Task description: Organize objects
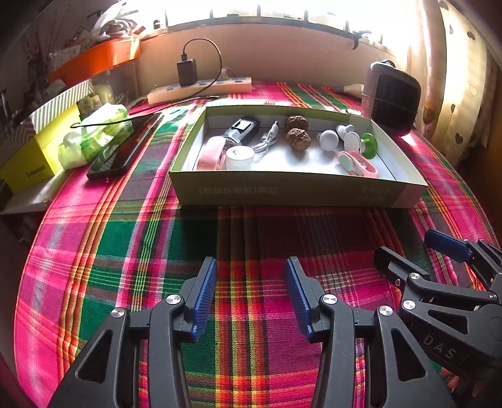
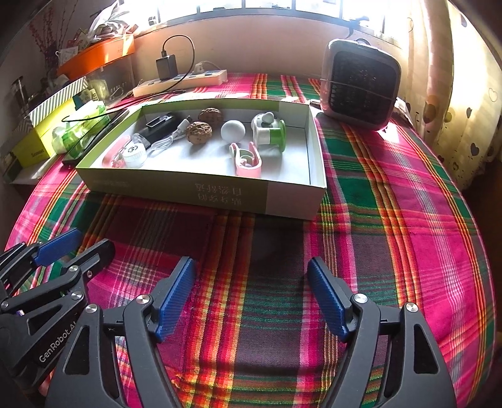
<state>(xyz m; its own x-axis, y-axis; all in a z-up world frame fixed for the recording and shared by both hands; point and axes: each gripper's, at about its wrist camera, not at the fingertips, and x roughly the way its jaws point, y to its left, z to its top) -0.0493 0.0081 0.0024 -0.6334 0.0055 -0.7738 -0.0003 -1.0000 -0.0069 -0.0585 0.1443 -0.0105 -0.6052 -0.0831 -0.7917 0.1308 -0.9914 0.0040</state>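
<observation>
Black tool (image 1: 251, 295), ribbed blue pads (image 1: 205, 298), silver screws.

A table under a plaid cloth of pink, green and red (image 1: 103, 238) stands against a low beige wall (image 1: 282, 53). Above that wall, a barred window (image 2: 282, 6) pours in glaring daylight. To the right of the window hangs a cream curtain printed with small hearts (image 2: 470, 110), sunlit and falling past the table's edge.
</observation>
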